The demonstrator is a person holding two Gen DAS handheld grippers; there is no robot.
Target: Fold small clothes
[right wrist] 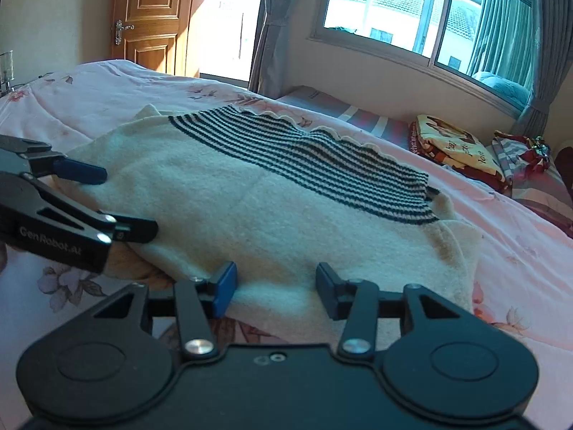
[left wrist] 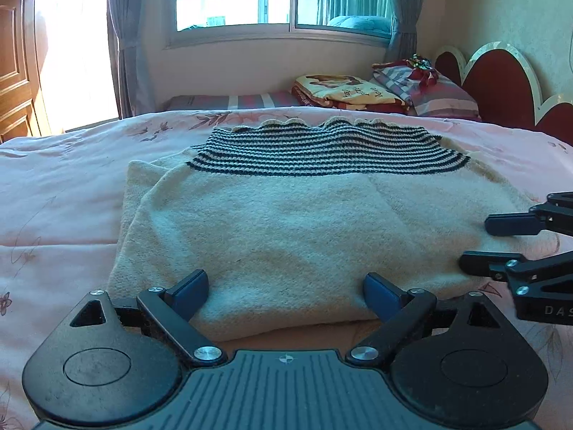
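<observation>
A cream knit sweater [left wrist: 286,222] with a dark striped band at its far end lies partly folded on the pink bed; it also shows in the right wrist view [right wrist: 250,208]. My left gripper [left wrist: 286,286] is open, its fingers resting at the sweater's near folded edge. It shows in the right wrist view [right wrist: 118,204] at the left. My right gripper [right wrist: 275,286] is open at another edge of the sweater, its fingers straddling the edge. It shows in the left wrist view [left wrist: 480,243] at the right, jaws apart over the sweater's right side.
The pink floral bedspread [left wrist: 71,193] covers the bed. Folded blankets [left wrist: 343,93] and a striped pillow [left wrist: 437,93] lie at the far side by the red headboard [left wrist: 501,86]. A window and curtains are behind; a wooden door [right wrist: 150,18] stands at the left.
</observation>
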